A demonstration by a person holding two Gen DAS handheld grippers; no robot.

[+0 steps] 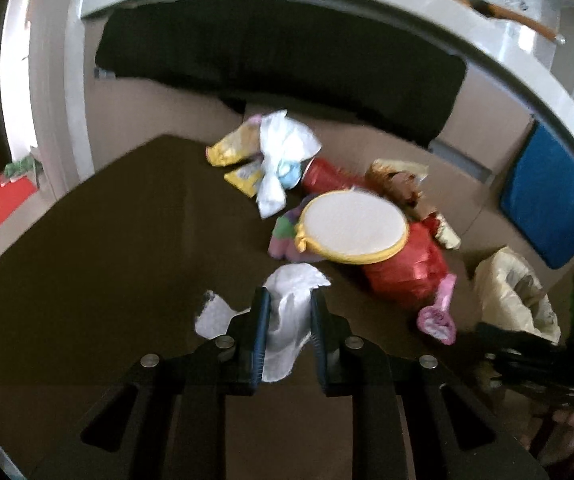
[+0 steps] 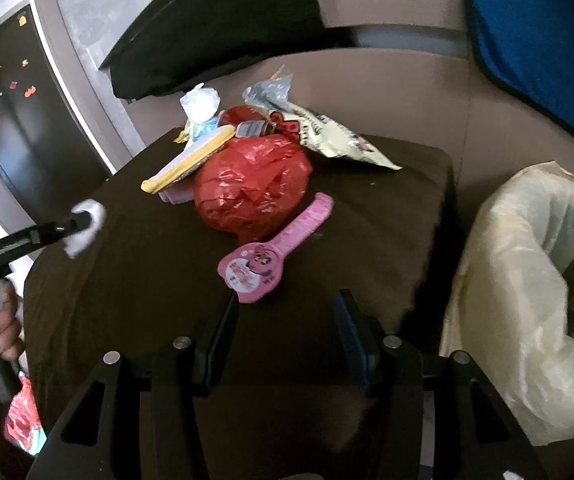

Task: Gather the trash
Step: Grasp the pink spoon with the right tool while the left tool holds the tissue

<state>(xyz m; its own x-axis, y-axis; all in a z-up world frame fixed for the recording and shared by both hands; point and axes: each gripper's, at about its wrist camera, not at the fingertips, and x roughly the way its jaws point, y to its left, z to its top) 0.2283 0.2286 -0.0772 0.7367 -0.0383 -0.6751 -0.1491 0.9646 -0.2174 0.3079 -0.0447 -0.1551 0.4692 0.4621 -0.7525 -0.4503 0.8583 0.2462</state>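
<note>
My left gripper is clamped on a crumpled white tissue, held above the dark brown tabletop; the right wrist view shows the same wad pinched at the fingertips, clear of the surface. My right gripper has its jaws wide apart with nothing between them, hovering just short of a pink paddle-shaped cartoon wrapper. That wrapper lies against a crumpled red plastic bag. Behind it sit a round yellow-rimmed lid, white crumpled paper and yellow snack packets. The cream-lined trash bin stands just off the table's right edge.
</note>
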